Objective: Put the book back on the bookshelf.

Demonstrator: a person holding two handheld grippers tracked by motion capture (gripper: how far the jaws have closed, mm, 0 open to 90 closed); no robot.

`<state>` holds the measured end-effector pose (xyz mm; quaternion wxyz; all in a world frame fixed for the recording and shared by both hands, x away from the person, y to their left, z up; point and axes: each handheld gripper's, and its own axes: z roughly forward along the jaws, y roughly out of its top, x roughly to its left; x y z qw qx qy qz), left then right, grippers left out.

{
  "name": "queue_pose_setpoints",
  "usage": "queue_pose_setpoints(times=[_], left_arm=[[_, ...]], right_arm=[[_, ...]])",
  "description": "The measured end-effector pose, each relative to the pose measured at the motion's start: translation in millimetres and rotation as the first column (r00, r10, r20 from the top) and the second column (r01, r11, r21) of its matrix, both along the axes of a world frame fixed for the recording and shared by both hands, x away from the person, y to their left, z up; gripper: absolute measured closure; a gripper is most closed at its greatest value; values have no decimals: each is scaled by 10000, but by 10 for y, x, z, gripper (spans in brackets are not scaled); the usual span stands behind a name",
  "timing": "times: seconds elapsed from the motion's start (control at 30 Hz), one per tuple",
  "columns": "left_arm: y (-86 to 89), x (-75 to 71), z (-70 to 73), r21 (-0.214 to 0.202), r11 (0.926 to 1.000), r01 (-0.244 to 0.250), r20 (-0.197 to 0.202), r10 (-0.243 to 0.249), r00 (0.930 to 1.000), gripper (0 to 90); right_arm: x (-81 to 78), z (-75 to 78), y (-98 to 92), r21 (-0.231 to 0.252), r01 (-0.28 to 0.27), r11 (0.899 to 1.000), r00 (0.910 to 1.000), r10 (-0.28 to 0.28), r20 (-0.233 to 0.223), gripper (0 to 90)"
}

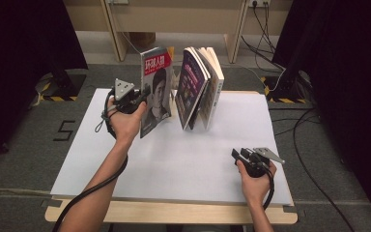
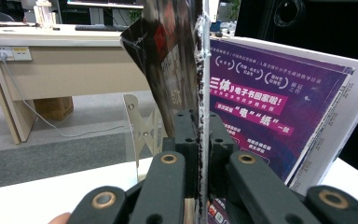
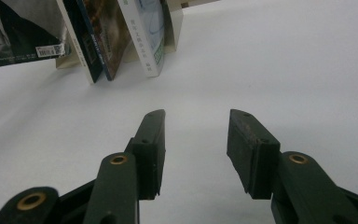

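my left gripper (image 1: 142, 94) is clamped on the magazine (image 1: 155, 89) with the face on its cover, and in the left gripper view the two black jaws press flat on either side of the magazine's (image 2: 177, 60) edge, with the worn spine running straight up between them. in the high view the magazine stands nearly upright near the far side of the white table (image 1: 125, 159), leaning a little, its lower corner close to the surface; whether it touches i cannot tell. just beside it, to its right, a purple-covered magazine (image 1: 192, 87) leans together with a couple of books (image 1: 211, 87) against a pale bookend (image 2: 142, 130), whose cut-out plate i see behind the jaws in the left gripper view. the purple cover (image 2: 275, 112) sits close beside my held magazine there, apart from it

my right gripper (image 1: 240, 157) is near the front right of the table, well apart from the books, held low in the hand (image 1: 256, 181). in the right gripper view its jaws stand parted with nothing between them, just bare white table (image 3: 284, 70) ahead, and the leaning books (image 3: 121, 32) further off at the top left
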<state>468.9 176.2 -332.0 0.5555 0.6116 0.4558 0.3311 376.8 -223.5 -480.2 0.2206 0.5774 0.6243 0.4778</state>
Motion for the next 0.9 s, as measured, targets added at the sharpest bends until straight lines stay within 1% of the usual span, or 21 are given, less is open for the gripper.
queue_pose_setpoints(times=[0.2, 0.3, 0.47, 0.57, 0.63, 0.8, 0.9], left_arm=[[-23, 57, 27, 77, 10000, -19, 88, 18, 10000, 864], [-30, 103, 31, 3, 10000, 44, 249, -44, 9997, 864], [-55, 177, 2, 3, 10000, -32, 286, 32, 9996, 864], [-78, 203, -14, 197, 9997, -109, 325, 103, 9994, 864], [-90, 222, -24, 224, 9996, -142, 355, 134, 9993, 864], [-115, 301, -65, 156, 9998, -150, 417, 144, 9990, 864], [-138, 341, -106, 183, 9998, -115, 596, 104, 9982, 863]], right_arm=[[2, -15, -4, -37, 31, 10000, 10000, -32, -66, 577], [-2, -14, -2, -44, 23, 10000, 10000, -23, -60, 577], [-4, -13, -8, -51, 33, 10000, 10000, -33, -3, 577], [-9, -9, -23, -63, 67, 10000, 10000, -67, -35, 577], [-8, -12, -28, -64, 79, 9999, 10000, -79, -43, 577], [-11, -21, -30, -74, 77, 9999, 9999, -78, -135, 577], [-12, -16, -38, -35, 124, 9999, 9999, -124, -113, 577]])
